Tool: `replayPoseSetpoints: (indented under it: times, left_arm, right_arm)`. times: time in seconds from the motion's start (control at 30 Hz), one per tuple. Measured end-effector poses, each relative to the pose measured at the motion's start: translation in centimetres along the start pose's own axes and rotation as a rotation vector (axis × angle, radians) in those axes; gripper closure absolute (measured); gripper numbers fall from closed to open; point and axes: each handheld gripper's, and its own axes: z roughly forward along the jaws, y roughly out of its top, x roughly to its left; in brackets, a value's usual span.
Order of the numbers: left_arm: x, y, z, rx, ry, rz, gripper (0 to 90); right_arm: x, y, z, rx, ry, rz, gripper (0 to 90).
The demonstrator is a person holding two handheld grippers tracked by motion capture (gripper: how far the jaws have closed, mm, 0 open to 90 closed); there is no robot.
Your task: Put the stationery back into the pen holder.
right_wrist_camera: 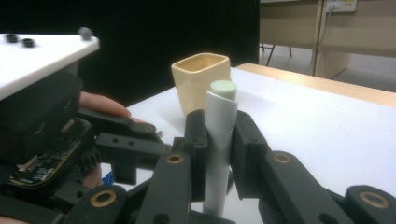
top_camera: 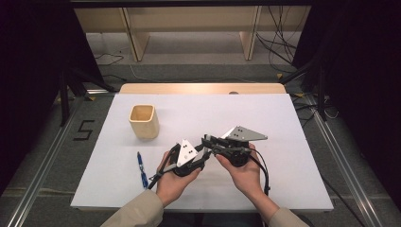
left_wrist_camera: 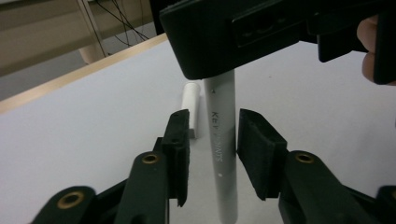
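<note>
A white marker (right_wrist_camera: 219,116) with a grey-green end stands upright between the pads of my right gripper (right_wrist_camera: 219,128), which is shut on it. In the left gripper view the same white barrel (left_wrist_camera: 221,154), with grey print, hangs from the right gripper's body (left_wrist_camera: 243,32) and passes between the jaws of my left gripper (left_wrist_camera: 214,140). Those jaws stand open, with a gap on each side of the barrel. From above, the left gripper (top_camera: 204,158) and right gripper (top_camera: 208,141) meet at the front middle of the table. A white cap-like piece (left_wrist_camera: 191,105) lies on the table behind the barrel.
A cream square cup (top_camera: 143,121) stands upright at the back left of the white table (top_camera: 283,142). A blue pen (top_camera: 141,169) lies near the front left, beside the person's left hand. The right half of the table is bare.
</note>
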Motion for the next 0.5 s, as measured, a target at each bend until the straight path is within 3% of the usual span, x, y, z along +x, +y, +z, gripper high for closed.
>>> replayPoseSetpoints:
  times: [0.13, 0.27, 0.33, 0.5]
  left_arm:
    - [0.1, -0.1, 0.0, 0.003, -0.010, -0.026, 76.9]
    - [0.2, -0.1, -0.1, 0.001, -0.006, -0.034, 78.0]
    - [0.5, -0.1, -0.2, -0.001, 0.010, -0.032, 78.3]
    - [1.4, -0.2, -0.4, -0.006, 0.035, -0.045, 78.3]
  right_arm:
    - [0.2, 0.0, 0.2, 0.004, 0.001, -0.009, 78.5]
    - [0.2, -0.1, 0.2, 0.000, 0.002, -0.009, 77.8]
    - [0.1, 0.0, 0.2, -0.018, -0.015, 0.004, 60.4]
    - [-0.5, 0.1, -0.6, -0.065, -0.052, 0.037, 43.7]
